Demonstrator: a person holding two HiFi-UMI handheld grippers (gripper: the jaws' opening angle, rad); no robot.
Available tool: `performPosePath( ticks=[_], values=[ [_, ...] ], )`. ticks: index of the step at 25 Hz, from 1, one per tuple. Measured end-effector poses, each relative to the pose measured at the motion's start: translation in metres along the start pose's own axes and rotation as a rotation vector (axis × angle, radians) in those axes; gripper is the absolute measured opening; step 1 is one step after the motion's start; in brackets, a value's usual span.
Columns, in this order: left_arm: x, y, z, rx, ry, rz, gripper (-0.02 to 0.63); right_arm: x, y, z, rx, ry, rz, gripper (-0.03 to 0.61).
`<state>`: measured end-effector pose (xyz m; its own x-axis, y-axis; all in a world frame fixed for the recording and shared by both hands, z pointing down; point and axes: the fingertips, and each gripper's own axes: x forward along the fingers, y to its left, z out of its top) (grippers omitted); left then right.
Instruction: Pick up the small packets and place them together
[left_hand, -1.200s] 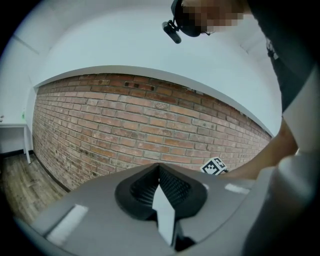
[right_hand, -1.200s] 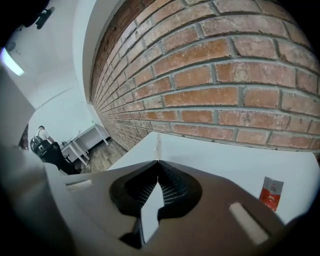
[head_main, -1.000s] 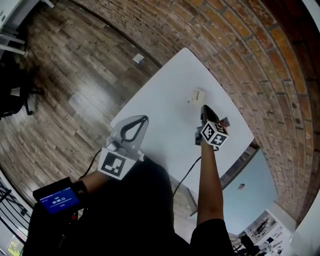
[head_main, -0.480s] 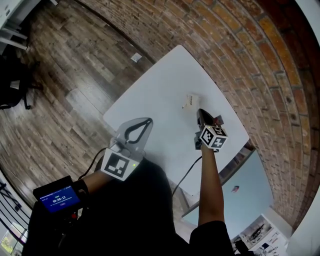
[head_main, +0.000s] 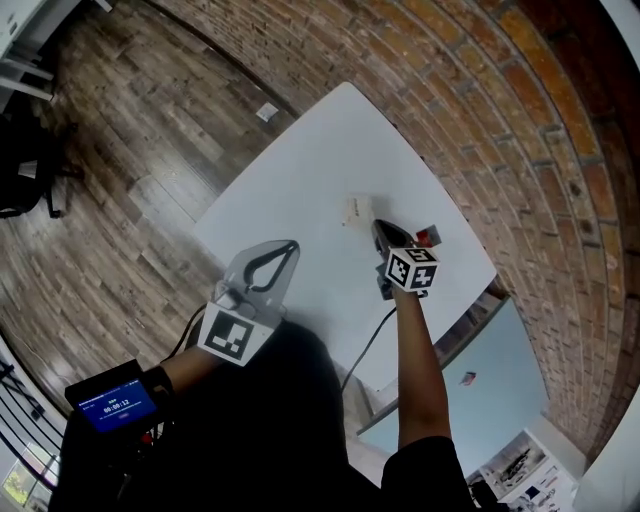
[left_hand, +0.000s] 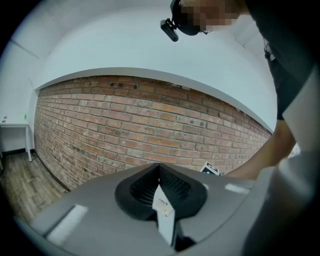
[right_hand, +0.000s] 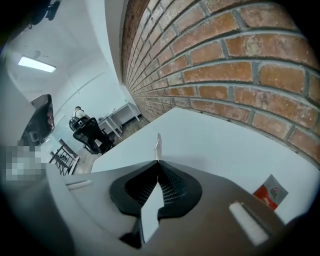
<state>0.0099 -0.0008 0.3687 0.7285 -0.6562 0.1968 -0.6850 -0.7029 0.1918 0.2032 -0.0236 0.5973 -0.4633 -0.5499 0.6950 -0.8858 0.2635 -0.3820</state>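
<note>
**Head view.** The right gripper (head_main: 379, 228) is seen closed on a white packet (head_main: 356, 208), which projects just ahead of its tips. Compared with a second ago, gripper and packet are displaced together across the table (head_main: 300, 160), away from the edge by the brick wall (head_main: 480, 110). The red packet (head_main: 427, 237), just to the right of this gripper, is left where it lay. The white packet is therefore judged to be carried rather than pushed. Whether it is fully clear of the table cannot quite be settled from this height. The left gripper (head_main: 288, 248) is held over the near table edge, well to the left of the right one, much where it was.

**Left gripper view.** The jaws are closed on a second white packet (left_hand: 162, 205), pinched edge-on between the pads with some print showing. Only the brick wall is seen ahead of this gripper.

**Right gripper view.** The jaws are pressed together on the thin white packet, whose upper edge stands just beyond the tips. Bare table is spread ahead. The red packet lies flat, low to the right of the gripper and apart from it.

With a packet held in each gripper, the gathering is judged well under way. A shared spot is still to be chosen, and the place beside the red packet is the likely candidate.
</note>
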Motion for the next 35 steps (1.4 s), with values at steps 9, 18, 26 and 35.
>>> performPosePath(
  ticks=[9,18,26,35],
  values=[
    [-0.006,0.002,-0.012,-0.006,0.028,0.018,0.0,0.022,-0.002,-0.026,-0.101,0.14,0.016,0.005],
    [-0.007,0.004,-0.017,-0.024,0.05,0.02,0.0,0.022,-0.026,-0.021,0.061,0.057,-0.045,0.063],
    [-0.008,0.007,-0.016,-0.023,0.053,0.006,0.0,0.021,-0.014,-0.038,0.131,0.058,-0.069,0.101],
    [-0.012,0.009,-0.024,-0.046,0.07,0.012,0.0,0.037,-0.02,-0.06,0.165,0.11,-0.12,0.121]
  ],
)
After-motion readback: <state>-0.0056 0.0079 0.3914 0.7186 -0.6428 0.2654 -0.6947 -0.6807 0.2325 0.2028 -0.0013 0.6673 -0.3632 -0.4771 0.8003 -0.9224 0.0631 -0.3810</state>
